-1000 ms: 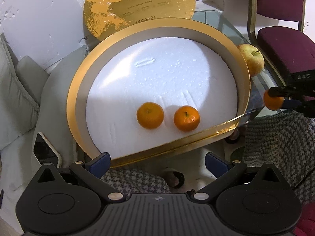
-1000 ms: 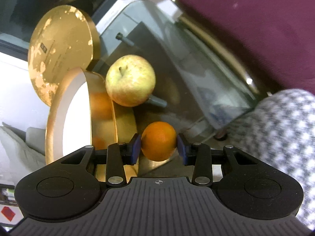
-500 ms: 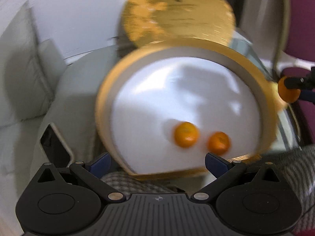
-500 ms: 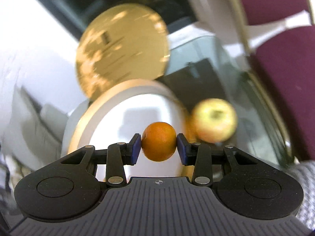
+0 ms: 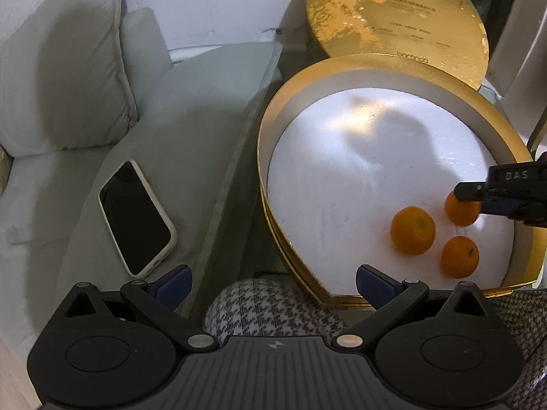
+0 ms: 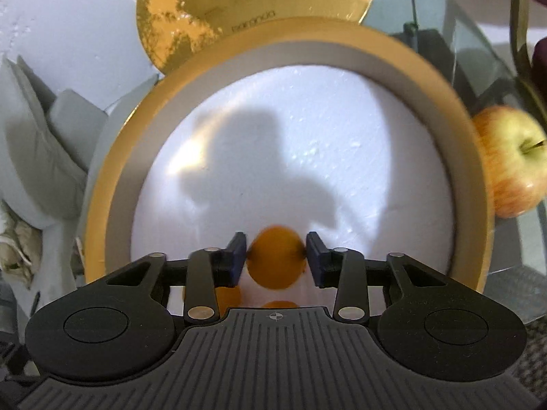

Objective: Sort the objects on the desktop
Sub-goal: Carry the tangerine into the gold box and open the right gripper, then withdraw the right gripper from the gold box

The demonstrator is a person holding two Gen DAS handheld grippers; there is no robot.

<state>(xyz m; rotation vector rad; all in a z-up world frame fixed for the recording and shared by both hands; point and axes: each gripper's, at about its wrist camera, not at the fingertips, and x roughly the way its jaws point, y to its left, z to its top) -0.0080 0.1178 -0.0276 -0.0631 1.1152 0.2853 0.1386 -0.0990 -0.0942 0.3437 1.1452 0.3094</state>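
- Far left in the left wrist view, pale grey sofa cushions (image 5: 61, 68) fill the edge, and a phone (image 5: 136, 217) in a cream case lies face up on the seat cushion, screen dark.
- The left tongs (image 5: 271, 282) point forward and down over the gap between the sofa and the bench; their blue-padded fingers stand wide apart with nothing between them. A houndstooth-patterned fabric (image 5: 270, 311) shows just below and between them.
- Right of the sofa, a round gold box (image 5: 273, 126) with a white foam floor sits on the glass bench (image 6: 478, 44). Its gold lid (image 5: 393, 10) leans upright behind the far rim.
- Inside the box, near the right side of the foam, two mandarins rest free: one mandarin (image 5: 413, 230) on the left and a second mandarin (image 5: 459, 257) nearer the front rim, close together but apart.
- The right tongs (image 6: 276, 259) reach in over the box from the right, held about level just above the foam. Their pads flank a third mandarin (image 6: 275, 261); the fruit is blurred there, and whether the pads press it or have just parted from it cannot be told. In the left wrist view this fruit (image 5: 461, 210) sits just beyond the other two, low over the foam or on it.
- Far right, outside the box and touching or just beside its wall, an apple (image 6: 509, 160) lies on the glass.
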